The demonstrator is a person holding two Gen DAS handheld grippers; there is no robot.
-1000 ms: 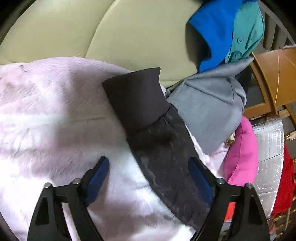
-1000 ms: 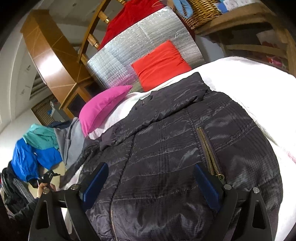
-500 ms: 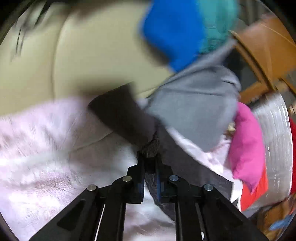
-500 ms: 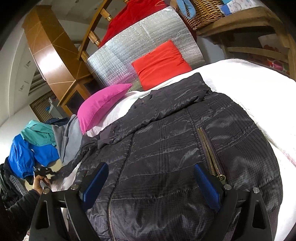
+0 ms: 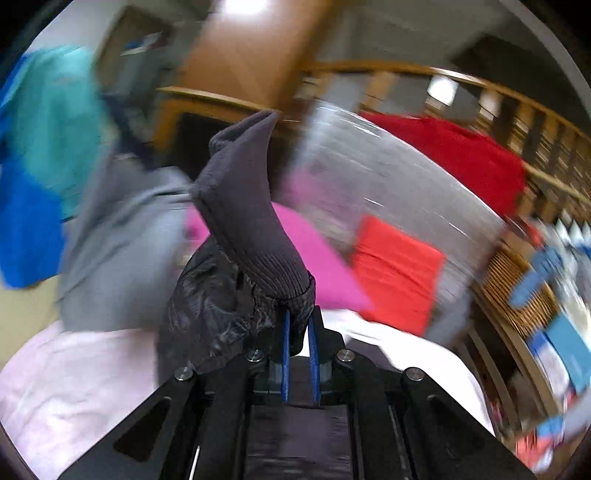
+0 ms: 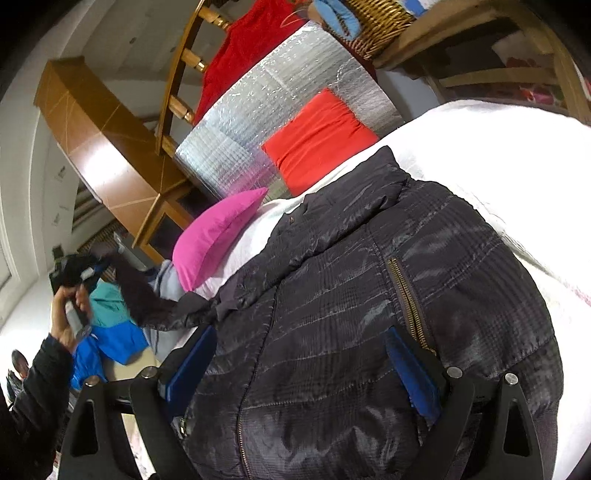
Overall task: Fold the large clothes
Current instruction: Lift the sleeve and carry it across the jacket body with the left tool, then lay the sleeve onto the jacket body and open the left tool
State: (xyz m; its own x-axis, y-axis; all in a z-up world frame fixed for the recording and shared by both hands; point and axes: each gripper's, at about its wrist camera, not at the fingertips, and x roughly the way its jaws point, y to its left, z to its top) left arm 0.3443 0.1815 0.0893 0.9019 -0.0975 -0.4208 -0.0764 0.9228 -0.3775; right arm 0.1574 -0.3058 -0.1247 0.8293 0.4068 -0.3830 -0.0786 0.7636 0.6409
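Observation:
A black quilted jacket [image 6: 369, 314] lies spread on the white bed cover [image 6: 498, 155], front up, zip down the middle. My right gripper [image 6: 299, 369] is open, its blue pads on either side of the jacket's lower body, just above it. My left gripper [image 5: 297, 332] is shut on the jacket's sleeve at the grey knit cuff [image 5: 251, 214], which stands up above the jaws. In the right wrist view the left gripper [image 6: 74, 280] holds that sleeve [image 6: 147, 299] raised at the far left.
A pink pillow [image 6: 218, 232] and an orange-red cushion [image 6: 317, 136] lie at the head of the bed against a silver foil panel [image 6: 258, 122]. Grey, teal and blue clothes [image 5: 44, 147] are piled at the left. A wooden rail and wicker basket [image 6: 376, 18] stand behind.
My left gripper closed on the sleeve near the cuff and lifted it up off the bed, swinging toward the headboard. The right gripper stayed open over the jacket.

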